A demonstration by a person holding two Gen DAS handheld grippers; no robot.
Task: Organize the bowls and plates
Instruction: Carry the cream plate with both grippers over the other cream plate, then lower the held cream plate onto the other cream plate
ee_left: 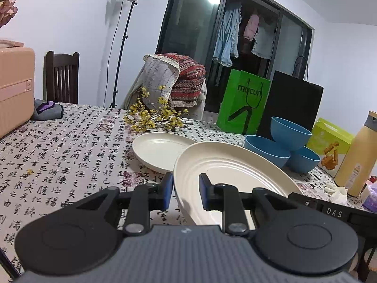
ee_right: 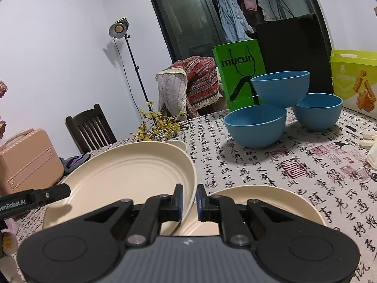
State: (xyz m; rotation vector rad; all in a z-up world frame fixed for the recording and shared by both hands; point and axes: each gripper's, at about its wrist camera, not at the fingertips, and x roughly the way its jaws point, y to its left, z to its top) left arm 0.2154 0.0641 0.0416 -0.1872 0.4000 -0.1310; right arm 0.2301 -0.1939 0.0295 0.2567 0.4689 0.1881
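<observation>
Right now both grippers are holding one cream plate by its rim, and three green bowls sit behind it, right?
Nearly: the bowls are blue, as the right wrist view shows. Left gripper and right gripper do pinch the same cream plate.

Both grippers reach forward, angled gently downward. The left gripper [ee_left: 185,192] pinches narrowly on a cream plate [ee_left: 233,167] rim; the right gripper [ee_right: 189,200] clamps the same plate's opposite edge, jaws nearly together.
</observation>
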